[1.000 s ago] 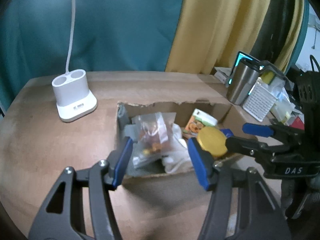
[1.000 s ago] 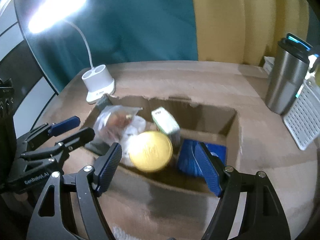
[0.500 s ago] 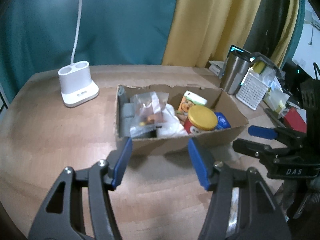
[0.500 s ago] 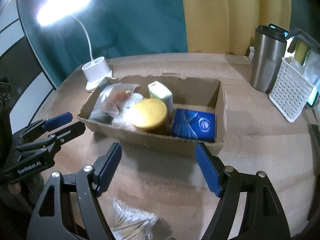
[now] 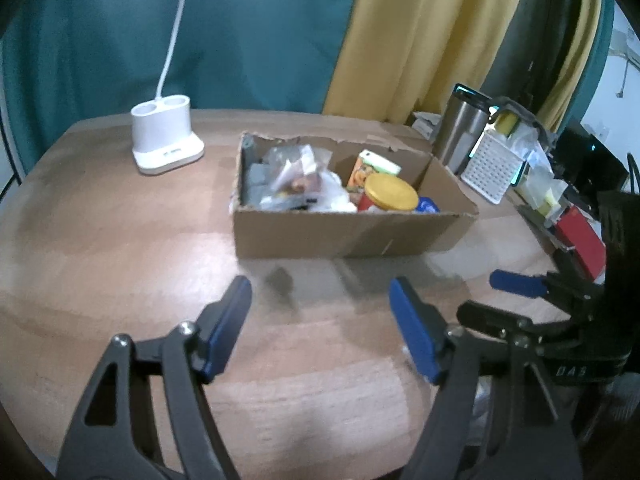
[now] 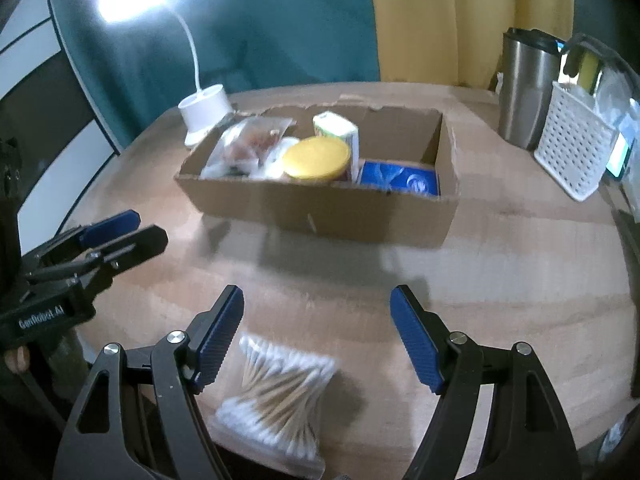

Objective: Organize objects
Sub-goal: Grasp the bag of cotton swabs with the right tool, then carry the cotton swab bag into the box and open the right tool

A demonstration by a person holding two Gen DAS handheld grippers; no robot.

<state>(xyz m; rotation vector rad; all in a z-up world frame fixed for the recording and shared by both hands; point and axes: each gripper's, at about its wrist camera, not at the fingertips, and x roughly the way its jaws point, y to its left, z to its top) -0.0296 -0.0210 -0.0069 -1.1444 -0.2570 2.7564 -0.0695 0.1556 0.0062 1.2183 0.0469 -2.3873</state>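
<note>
- On the table [image 6: 500,264] sits a cardboard box [image 6: 320,208] holding a yellow-lidded jar [image 6: 316,158], a blue packet [image 6: 400,180], a carton [image 6: 336,128] and a snack bag [image 6: 248,142].
- Near the front edge, well apart from the box, lies a pack of cotton swabs [image 6: 280,392].
- Right gripper [image 6: 316,340] hangs over the swabs, jaws spread, holding nothing.
- Left gripper [image 5: 320,328] hovers short of the box, jaws also spread and empty.
- A lamp [image 5: 166,144] stands left of the box.

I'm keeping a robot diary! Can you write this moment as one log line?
left claw: open | right claw: open, above cotton swabs | jar: in box
</note>
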